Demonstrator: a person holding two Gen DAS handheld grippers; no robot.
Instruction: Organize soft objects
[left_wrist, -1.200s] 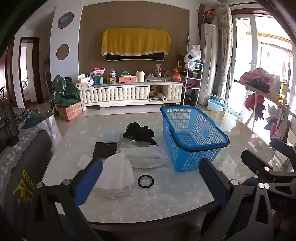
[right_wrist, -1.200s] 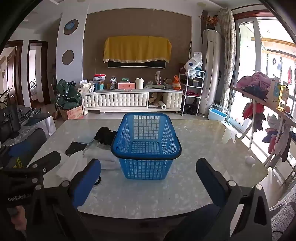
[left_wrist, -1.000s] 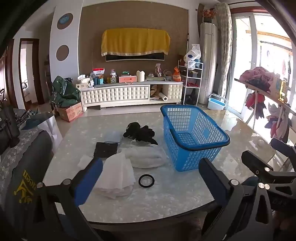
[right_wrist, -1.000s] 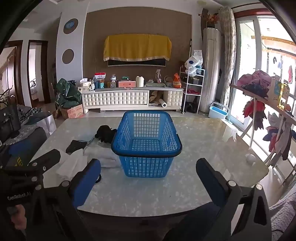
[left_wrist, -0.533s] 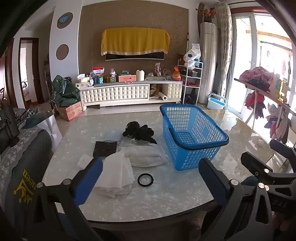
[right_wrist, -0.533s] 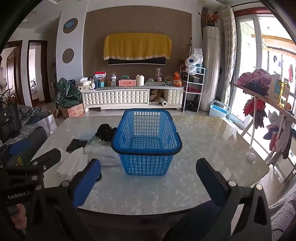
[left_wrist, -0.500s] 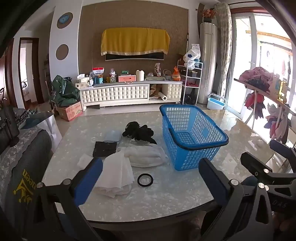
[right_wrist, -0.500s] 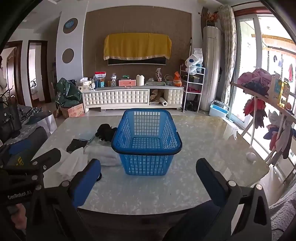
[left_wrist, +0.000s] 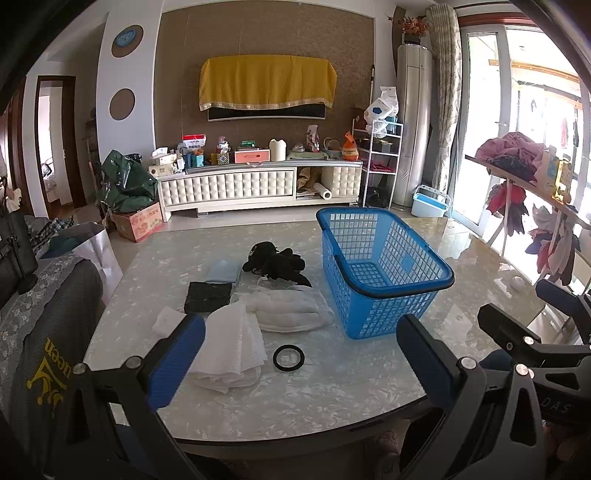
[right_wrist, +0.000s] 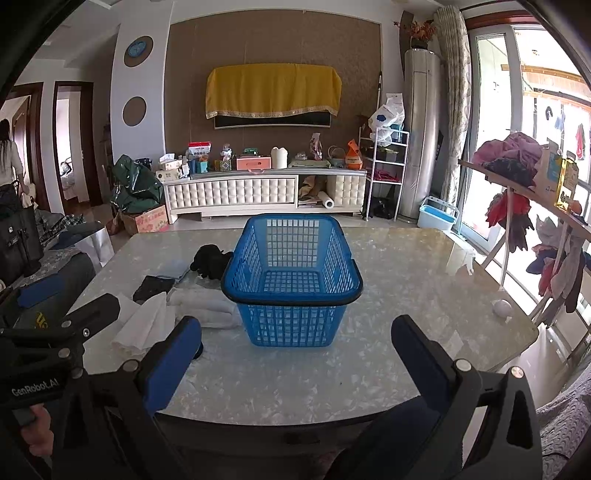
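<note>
An empty blue plastic basket (left_wrist: 384, 280) (right_wrist: 291, 284) stands on the marble table (left_wrist: 314, 384). Left of it lie soft things: a folded white cloth (left_wrist: 232, 350) (right_wrist: 142, 326) nearest me, a rolled white towel (left_wrist: 291, 310) (right_wrist: 203, 301), a black glove-like bundle (left_wrist: 275, 260) (right_wrist: 210, 260), a dark folded cloth (left_wrist: 208, 291) and a pale blue cloth (left_wrist: 223, 269). My left gripper (left_wrist: 299, 362) is open and empty, above the table's near edge by the white cloth. My right gripper (right_wrist: 295, 354) is open and empty, facing the basket.
A black ring (left_wrist: 289, 358) lies on the table in front of the towel. A small white ball (right_wrist: 501, 308) sits near the table's right edge. A grey chair back (left_wrist: 44, 332) stands at the left. A clothes rack (right_wrist: 535, 206) stands at the right.
Both grippers stay open; the views have shifted only slightly. Nothing on the table has moved.
</note>
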